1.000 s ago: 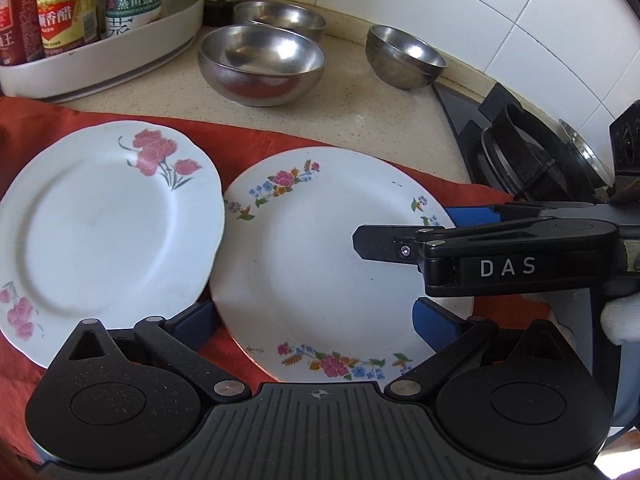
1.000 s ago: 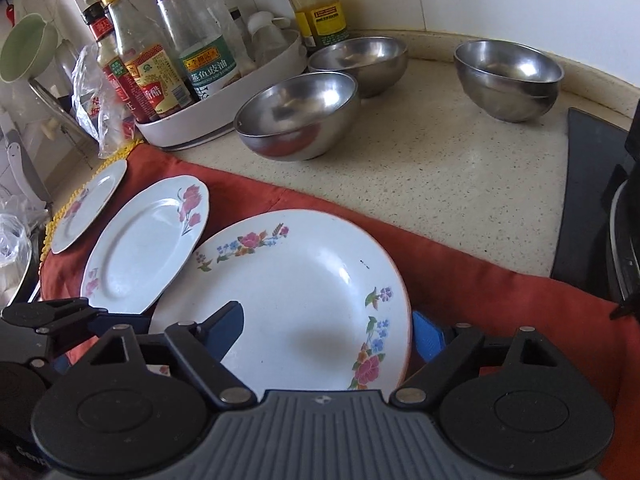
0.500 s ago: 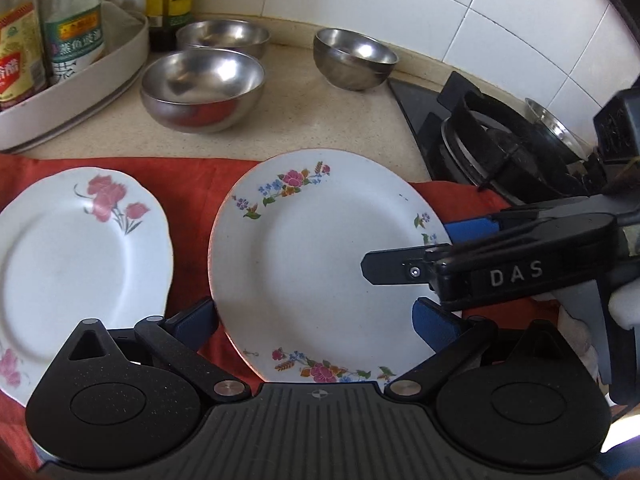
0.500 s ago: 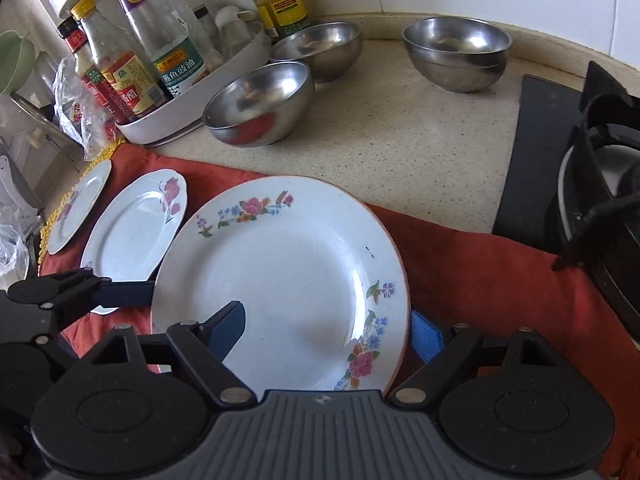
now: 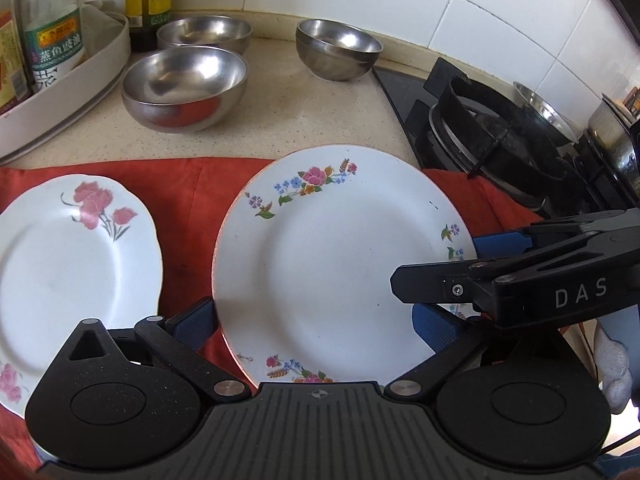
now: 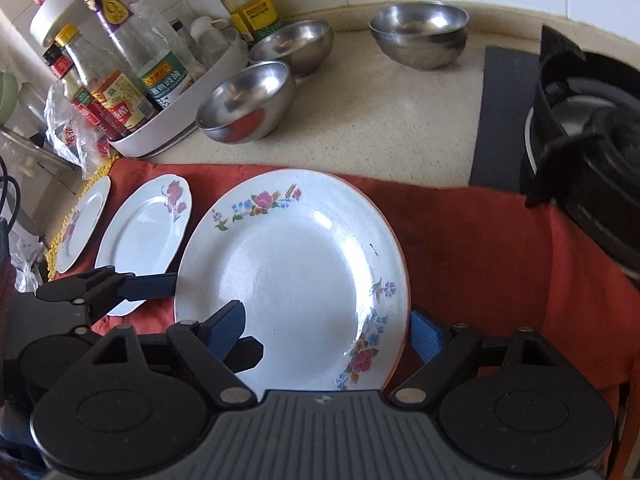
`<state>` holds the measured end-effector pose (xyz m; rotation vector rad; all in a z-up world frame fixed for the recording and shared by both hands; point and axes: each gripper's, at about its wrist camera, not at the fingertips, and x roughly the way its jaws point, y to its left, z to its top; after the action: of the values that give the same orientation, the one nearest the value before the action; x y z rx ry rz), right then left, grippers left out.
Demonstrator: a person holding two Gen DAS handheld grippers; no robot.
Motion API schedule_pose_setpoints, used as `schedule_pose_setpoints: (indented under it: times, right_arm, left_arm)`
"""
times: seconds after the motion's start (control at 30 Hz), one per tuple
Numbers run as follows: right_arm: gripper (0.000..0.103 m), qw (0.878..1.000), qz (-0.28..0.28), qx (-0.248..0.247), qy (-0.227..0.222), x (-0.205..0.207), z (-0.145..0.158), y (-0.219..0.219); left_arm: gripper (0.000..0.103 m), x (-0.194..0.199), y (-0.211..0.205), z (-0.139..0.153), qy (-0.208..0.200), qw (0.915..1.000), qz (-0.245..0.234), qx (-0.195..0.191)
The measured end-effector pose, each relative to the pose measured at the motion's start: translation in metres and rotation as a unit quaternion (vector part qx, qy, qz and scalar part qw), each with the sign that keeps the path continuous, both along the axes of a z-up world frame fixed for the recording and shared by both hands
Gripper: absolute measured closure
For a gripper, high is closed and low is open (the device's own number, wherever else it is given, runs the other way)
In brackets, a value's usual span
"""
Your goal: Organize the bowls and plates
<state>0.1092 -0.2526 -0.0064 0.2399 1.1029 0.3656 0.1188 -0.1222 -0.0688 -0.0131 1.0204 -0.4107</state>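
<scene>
A large white plate with a multicoloured flower rim (image 5: 332,256) is held above the red cloth (image 5: 192,200) between both grippers. My left gripper (image 5: 316,328) has its blue pads on the plate's left and right edges. My right gripper (image 6: 328,332) grips the same plate (image 6: 292,272) from the near right. A smaller plate with pink flowers (image 5: 68,256) lies on the cloth to the left. A third small plate (image 6: 80,224) lies further left. Three steel bowls (image 5: 184,84) (image 5: 204,34) (image 5: 338,48) stand on the counter behind.
A white tray of sauce bottles (image 6: 132,80) stands at the back left. A gas stove with a black burner ring (image 5: 500,136) is on the right, with a metal pot (image 5: 612,128) beyond. The speckled counter (image 6: 380,120) lies between bowls and cloth.
The flowered plate has been lifted and carried to the right, away from the pink-flower plate, with both grippers on it. The stove has come further into view.
</scene>
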Motion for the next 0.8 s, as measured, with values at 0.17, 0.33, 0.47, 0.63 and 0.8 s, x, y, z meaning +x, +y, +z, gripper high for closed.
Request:
schedule_pose_setpoints:
  times: [0.17,0.33,0.47,0.63,0.8]
  right_arm:
    - [0.016,1.0,-0.024,0.003,0.006,0.0,-0.003,-0.007]
    - [0.016,0.997,-0.018,-0.051,-0.057,0.0,0.011,-0.003]
    - [0.016,0.993,0.005,-0.064,-0.095,0.004,0.02,0.008]
    - [0.016,0.988,0.057,-0.062,-0.128,0.013,0.026,0.034]
    - [0.016,0.984,0.096,-0.038,-0.146,0.028,0.03,0.058]
  left_arm:
    - [0.002,0.003,-0.001,-0.008,0.014,0.9998,-0.006,0.012]
    - [0.0,0.001,0.001,-0.003,-0.005,0.9993,0.012,0.036]
    - [0.0,0.001,0.007,0.0,-0.014,0.9979,0.036,0.052]
    - [0.0,0.0,0.018,0.01,-0.032,0.9955,0.068,0.058]
    - [0.0,-0.01,0.039,0.022,-0.043,0.9917,0.106,0.058]
